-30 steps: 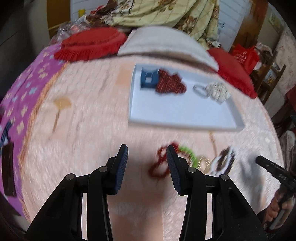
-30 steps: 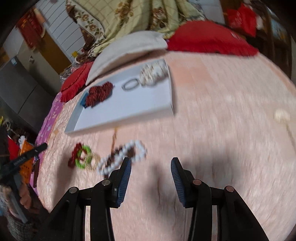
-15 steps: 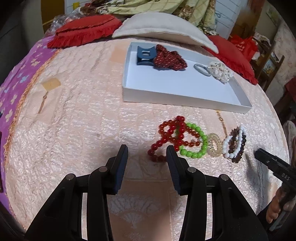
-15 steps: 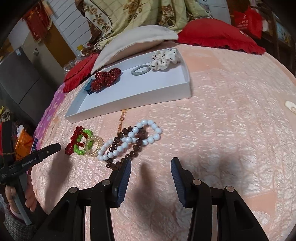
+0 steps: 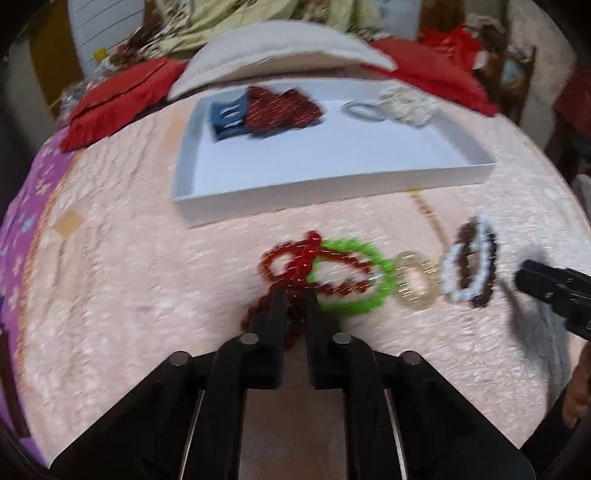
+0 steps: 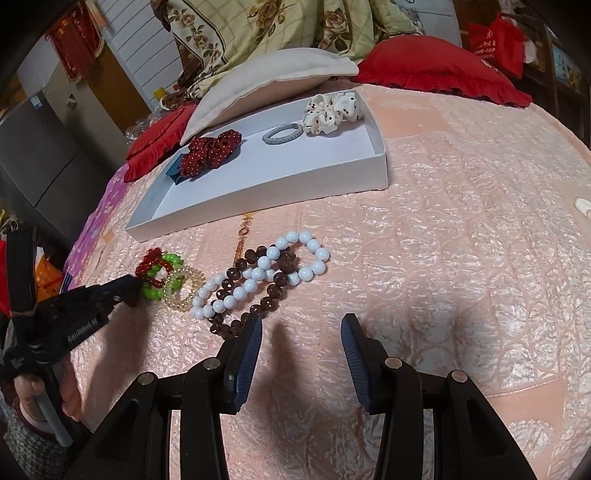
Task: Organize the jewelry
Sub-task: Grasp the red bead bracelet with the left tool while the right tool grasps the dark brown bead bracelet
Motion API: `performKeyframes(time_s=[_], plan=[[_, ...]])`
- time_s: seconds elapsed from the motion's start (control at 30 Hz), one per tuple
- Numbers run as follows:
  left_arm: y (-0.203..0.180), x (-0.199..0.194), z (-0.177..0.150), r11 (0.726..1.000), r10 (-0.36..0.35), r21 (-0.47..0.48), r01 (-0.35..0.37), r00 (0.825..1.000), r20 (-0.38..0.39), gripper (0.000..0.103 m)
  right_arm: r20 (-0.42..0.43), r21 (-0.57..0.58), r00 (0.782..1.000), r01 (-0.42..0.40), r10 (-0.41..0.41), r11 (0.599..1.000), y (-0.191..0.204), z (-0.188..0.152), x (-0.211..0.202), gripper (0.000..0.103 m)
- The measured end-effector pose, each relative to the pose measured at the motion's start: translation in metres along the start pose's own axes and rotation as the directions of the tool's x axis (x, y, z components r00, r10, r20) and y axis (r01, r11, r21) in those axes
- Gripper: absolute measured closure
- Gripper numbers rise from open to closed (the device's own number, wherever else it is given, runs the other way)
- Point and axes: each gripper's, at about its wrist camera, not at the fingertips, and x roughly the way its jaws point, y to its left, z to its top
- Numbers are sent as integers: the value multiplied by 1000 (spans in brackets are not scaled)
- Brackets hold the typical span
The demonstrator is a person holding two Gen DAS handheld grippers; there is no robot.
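Observation:
A red bead bracelet (image 5: 295, 266) lies on the pink bedspread, overlapping a green bead bracelet (image 5: 354, 277). My left gripper (image 5: 295, 299) is shut on the red bracelet's near loop. To the right lie a clear coil ring (image 5: 417, 280) and white and brown bead bracelets (image 6: 266, 277). A white tray (image 6: 280, 184) behind holds a red scrunchie (image 6: 210, 151), a blue clip (image 5: 227, 118), a grey ring (image 6: 282, 133) and a spotted scrunchie (image 6: 332, 109). My right gripper (image 6: 301, 325) is open just in front of the brown beads; its tip also shows in the left wrist view (image 5: 546, 284).
A cream pillow (image 6: 273, 77) and red cushions (image 6: 436, 66) lie behind the tray. A floral quilt (image 6: 295, 22) is heaped at the back. The purple bed edge (image 5: 22, 221) drops off at the left.
My left gripper moved forward and closed on the red bracelet. My right gripper moved a little closer to the white and brown bracelets and stays open.

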Motion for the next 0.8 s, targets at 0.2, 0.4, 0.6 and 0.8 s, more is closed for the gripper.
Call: performKeyframes(time_s=[0.2,0.4,0.6,0.8], plan=[[67,-7,-23,981,94,-167,-94,996,-12,95,3,5,1000,1,-1,1000,-3,-2,-2,60],[110,-17,-44,956,42,-290,-38,999,10,95,-4,-5,1000,-16,16,1000,7,0,3,60],[102,-21,-49,962,63,-267,-50,997,37,95,-7,-36,1000,7,-7,999,19,3,10,60],[100,-15,-45,962,58,-269,-46,998,38,95,25,-102,994,106,-104,989,34,10,25,60]])
